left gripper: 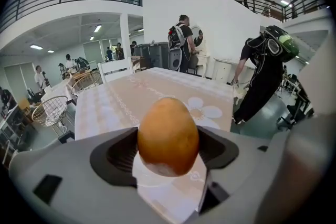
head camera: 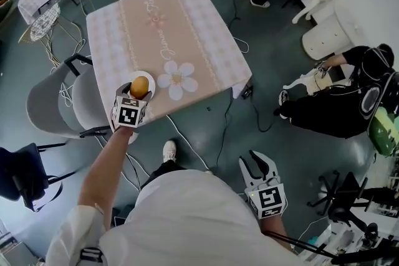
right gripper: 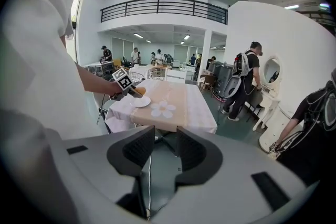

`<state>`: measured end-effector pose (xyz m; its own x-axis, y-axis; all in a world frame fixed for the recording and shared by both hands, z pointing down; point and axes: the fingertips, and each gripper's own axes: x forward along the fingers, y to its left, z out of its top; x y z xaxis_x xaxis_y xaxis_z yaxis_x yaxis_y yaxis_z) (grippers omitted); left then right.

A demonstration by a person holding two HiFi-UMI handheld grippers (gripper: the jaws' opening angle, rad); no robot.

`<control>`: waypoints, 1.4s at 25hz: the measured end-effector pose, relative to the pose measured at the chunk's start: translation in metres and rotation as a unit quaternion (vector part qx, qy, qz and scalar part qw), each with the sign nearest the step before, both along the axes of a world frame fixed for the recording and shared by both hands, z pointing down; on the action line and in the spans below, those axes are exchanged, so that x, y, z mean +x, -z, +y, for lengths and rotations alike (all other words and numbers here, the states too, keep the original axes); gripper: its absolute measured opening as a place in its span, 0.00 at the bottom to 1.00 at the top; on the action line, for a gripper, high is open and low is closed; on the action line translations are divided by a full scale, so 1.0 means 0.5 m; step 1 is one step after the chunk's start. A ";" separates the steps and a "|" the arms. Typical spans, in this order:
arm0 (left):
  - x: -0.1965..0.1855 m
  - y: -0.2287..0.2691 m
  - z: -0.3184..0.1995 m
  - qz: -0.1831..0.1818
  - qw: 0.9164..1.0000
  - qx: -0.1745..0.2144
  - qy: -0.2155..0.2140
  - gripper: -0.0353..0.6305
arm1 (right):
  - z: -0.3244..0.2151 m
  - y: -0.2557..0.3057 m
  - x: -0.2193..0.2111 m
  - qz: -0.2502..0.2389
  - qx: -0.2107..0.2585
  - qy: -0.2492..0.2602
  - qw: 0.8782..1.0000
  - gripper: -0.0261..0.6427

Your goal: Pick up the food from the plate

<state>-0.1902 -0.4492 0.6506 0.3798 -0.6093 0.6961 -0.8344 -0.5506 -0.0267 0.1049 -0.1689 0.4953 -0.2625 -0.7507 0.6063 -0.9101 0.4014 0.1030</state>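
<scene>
left gripper [head camera: 138, 94] | jaws pinching the orange-brown egg-shaped food [left gripper: 168, 136] by its sides, over the white plate [head camera: 152, 80] at the near edge of the surface [head camera: 187, 28] | grip looks ready for lifting | right gripper [head camera: 255, 164] | jaws slightly spread, empty, parked off the surface, probably not needed
</scene>
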 end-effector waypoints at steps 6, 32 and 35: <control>0.048 0.090 0.091 0.041 0.999 0.022 0.001 0.59 | 0.024 0.004 0.041 -0.006 0.016 0.024 1.000 0.25; 0.343 0.403 0.617 0.138 0.983 0.102 -0.065 0.59 | 0.245 -0.003 0.141 -0.057 0.056 0.124 0.989 0.13; 0.365 0.417 0.666 0.142 0.982 0.105 -0.069 0.59 | 0.270 -0.011 0.148 -0.058 0.050 0.137 0.988 0.12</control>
<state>-0.0079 -0.1164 0.4424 0.6297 -0.6571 0.4143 -0.7420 -0.6667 0.0704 0.1791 -0.0338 0.5006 -0.5276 -0.6966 0.4862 -0.7766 0.6274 0.0563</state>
